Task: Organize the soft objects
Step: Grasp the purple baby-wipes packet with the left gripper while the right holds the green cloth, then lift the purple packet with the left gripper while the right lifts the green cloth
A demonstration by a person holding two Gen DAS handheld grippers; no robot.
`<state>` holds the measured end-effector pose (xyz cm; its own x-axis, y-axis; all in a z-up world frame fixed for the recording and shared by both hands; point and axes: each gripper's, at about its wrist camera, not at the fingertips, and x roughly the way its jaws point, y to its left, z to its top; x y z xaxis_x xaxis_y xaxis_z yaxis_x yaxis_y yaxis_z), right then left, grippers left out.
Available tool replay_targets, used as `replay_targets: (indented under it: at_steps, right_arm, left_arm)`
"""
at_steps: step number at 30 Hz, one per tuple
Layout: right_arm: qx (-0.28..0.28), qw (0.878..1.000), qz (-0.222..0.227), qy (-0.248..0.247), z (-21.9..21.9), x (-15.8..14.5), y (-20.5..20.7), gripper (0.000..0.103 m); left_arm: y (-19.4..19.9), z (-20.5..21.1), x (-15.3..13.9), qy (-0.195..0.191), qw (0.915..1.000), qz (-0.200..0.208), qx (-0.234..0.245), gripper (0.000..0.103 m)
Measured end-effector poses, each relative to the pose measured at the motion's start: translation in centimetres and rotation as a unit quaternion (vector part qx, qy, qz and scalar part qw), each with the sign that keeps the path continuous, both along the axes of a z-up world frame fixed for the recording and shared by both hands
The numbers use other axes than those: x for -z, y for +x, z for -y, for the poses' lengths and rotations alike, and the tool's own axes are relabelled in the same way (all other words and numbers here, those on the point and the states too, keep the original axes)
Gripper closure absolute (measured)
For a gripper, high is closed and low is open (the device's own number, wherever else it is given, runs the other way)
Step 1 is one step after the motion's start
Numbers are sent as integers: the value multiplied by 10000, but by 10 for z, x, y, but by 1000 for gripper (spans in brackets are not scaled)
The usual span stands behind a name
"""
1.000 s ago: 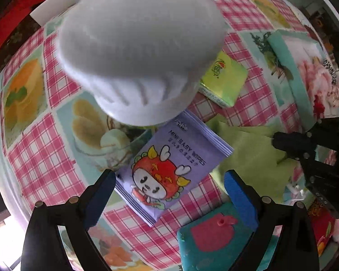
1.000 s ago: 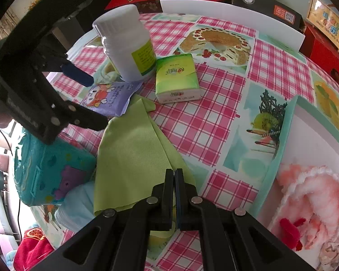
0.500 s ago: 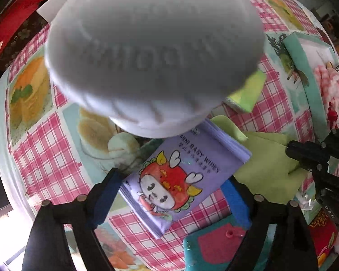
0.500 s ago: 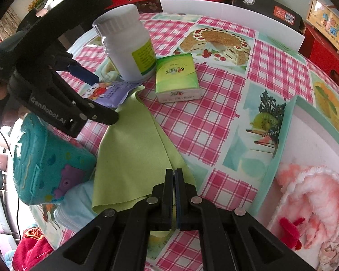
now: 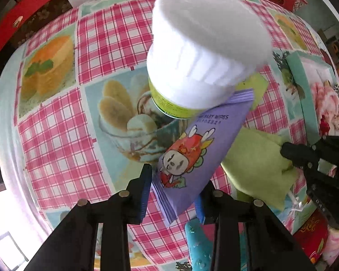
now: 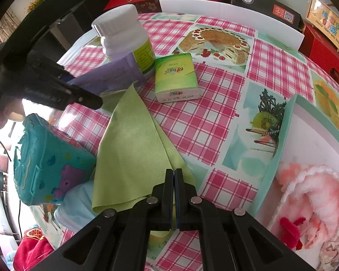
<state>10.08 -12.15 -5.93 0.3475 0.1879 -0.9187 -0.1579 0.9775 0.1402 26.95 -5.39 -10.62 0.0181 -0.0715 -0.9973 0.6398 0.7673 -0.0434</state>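
My left gripper (image 5: 173,192) is shut on a purple pack of baby wipes (image 5: 198,149) and holds it tilted, its far end against the white bottle (image 5: 203,52). The pack also shows in the right wrist view (image 6: 110,74). My right gripper (image 6: 174,180) is shut on the near corner of a green cloth (image 6: 133,144), which lies spread on the checked tablecloth; the cloth also shows in the left wrist view (image 5: 257,160). A green tissue pack (image 6: 176,76) lies beside the bottle (image 6: 124,33).
A teal box (image 6: 280,140) at the right holds pink fluffy items (image 6: 311,192). A teal pouch (image 6: 47,162) and a light blue cloth (image 6: 76,205) lie at the table's left edge. Red and black boxes stand behind a white board (image 6: 228,9).
My left gripper closed on the wipes pack and lifted its near end, tilting it against the bottle. My right gripper stayed shut on the green cloth.
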Motion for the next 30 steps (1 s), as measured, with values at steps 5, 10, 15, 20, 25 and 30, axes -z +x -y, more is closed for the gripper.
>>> replay_targets:
  at_steps: [5, 10, 15, 20, 25, 30]
  right_arm:
    - [-16, 10000, 11, -29, -1, 0, -1, 101]
    - [-6, 10000, -3, 13, 0, 1, -1, 101]
    - [22, 10000, 31, 2, 0, 0, 0, 101]
    - [88, 9998, 102, 121, 2, -3, 1, 103]
    - [148, 9989, 192, 410, 10, -11, -1, 103]
    - [163, 9984, 197, 509, 12, -12, -2, 103]
  left_arm:
    - [-13, 2, -15, 60, 9991, 403, 108, 67]
    - [8, 13, -42, -62, 9983, 562, 150, 67]
    - [5, 20, -44, -84, 9985, 525, 95, 82]
    - [-2, 3, -54, -452, 9978, 444, -180, 85]
    - [-19, -17, -64, -668, 9964, 453, -248, 86]
    - [-33, -42, -78, -845, 9943, 460, -464, 86]
